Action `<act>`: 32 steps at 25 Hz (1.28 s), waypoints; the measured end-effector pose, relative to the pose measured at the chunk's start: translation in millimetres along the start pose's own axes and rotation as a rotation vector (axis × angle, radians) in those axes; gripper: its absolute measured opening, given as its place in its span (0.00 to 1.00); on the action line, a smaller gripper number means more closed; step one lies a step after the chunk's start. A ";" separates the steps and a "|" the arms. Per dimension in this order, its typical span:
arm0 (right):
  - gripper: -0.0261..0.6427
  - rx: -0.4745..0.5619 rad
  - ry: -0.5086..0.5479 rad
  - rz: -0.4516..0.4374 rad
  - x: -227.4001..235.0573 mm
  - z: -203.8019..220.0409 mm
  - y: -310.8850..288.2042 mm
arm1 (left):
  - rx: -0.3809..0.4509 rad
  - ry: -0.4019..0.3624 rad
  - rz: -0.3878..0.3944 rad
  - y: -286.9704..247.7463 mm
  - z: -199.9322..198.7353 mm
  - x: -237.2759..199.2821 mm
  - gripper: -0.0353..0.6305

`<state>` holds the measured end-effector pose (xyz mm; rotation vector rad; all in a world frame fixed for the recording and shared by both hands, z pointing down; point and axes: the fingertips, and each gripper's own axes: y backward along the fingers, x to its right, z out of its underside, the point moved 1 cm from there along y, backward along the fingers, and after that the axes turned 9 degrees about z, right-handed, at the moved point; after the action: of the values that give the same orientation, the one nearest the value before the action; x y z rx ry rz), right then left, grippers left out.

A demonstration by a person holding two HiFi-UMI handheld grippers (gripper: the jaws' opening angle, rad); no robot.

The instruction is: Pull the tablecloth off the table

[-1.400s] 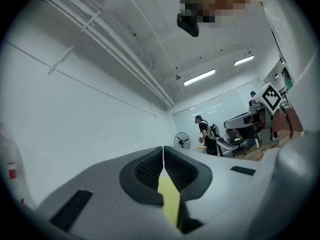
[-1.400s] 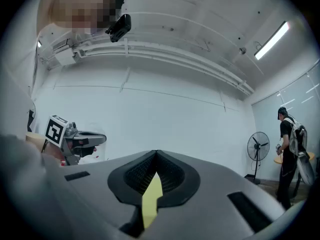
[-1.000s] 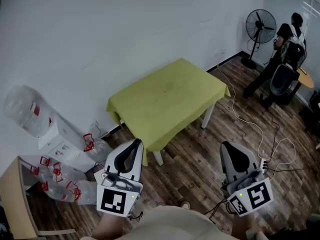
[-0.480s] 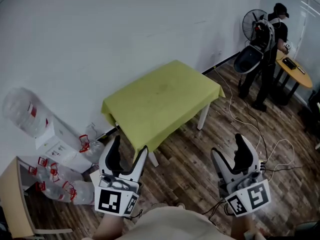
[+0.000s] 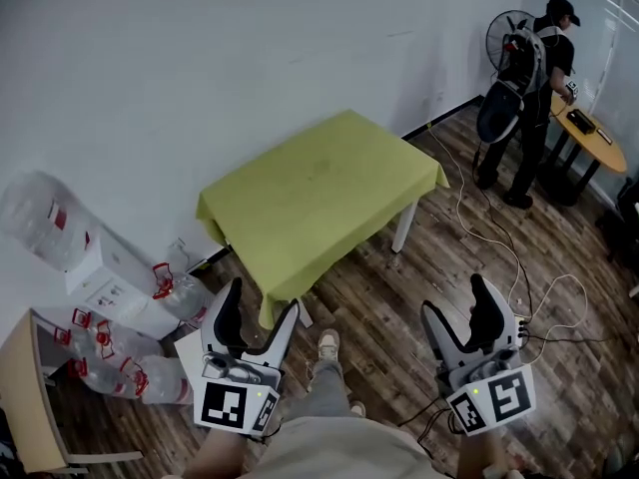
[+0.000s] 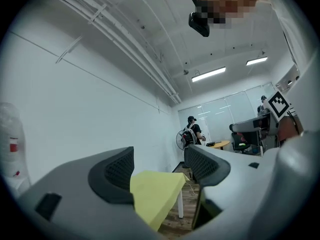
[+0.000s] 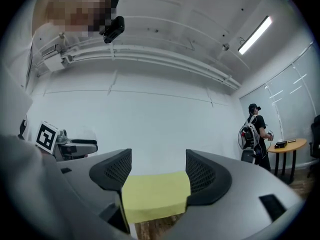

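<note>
A yellow-green tablecloth (image 5: 319, 198) covers a small white-legged table (image 5: 403, 226) by the white wall, some way ahead of both grippers. My left gripper (image 5: 258, 312) hangs at lower left, short of the table's near corner; its jaws are opening and hold nothing. My right gripper (image 5: 460, 310) is at lower right over the wooden floor, jaws also opening and empty. The tablecloth (image 6: 155, 194) shows far off between the jaws in the left gripper view, and again the tablecloth (image 7: 155, 195) in the right gripper view.
Several empty water jugs (image 5: 45, 218) and a white box (image 5: 105, 277) lie at left by a wooden desk corner (image 5: 25, 397). A person (image 5: 534, 53) stands at the far right beside a fan (image 5: 507, 28) and round table (image 5: 594, 138). White cables (image 5: 499, 257) trail over the floor.
Both grippers went from shut to open. The view moved closer to the table, my foot now shows on the floor, and the far person stood up and shifted.
</note>
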<state>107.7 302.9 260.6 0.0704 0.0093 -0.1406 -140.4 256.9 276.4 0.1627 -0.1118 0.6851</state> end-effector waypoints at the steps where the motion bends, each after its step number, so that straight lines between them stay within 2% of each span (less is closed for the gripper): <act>1: 0.56 -0.006 0.000 0.002 1.2 3.0 -5.4 | -0.005 0.001 -0.002 -4.4 4.1 -3.5 0.56; 10: 0.56 -0.055 -0.002 0.026 16.5 31.5 -91.6 | -0.037 0.036 0.003 -67.9 44.2 -56.4 0.56; 20: 0.59 -0.125 -0.012 0.007 24.1 59.3 -247.2 | -0.101 0.054 0.048 -175.6 90.2 -156.7 0.56; 24: 0.60 -0.169 -0.086 -0.008 29.8 74.9 -317.6 | -0.172 0.087 0.091 -225.1 124.4 -195.7 0.57; 28: 0.62 -0.230 -0.122 0.018 43.0 100.8 -377.0 | -0.176 0.188 0.149 -273.5 156.8 -223.7 0.57; 30: 0.62 -0.251 -0.129 0.017 43.5 113.5 -403.0 | -0.217 0.192 0.168 -295.0 176.9 -236.2 0.57; 32: 0.63 -0.277 -0.108 0.015 42.7 129.9 -429.5 | -0.260 0.177 0.151 -312.8 196.8 -251.7 0.57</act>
<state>90.3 -136.5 359.8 -0.2141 -0.0792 -0.1273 -144.3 -174.2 395.1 -0.1580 -0.0426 0.8253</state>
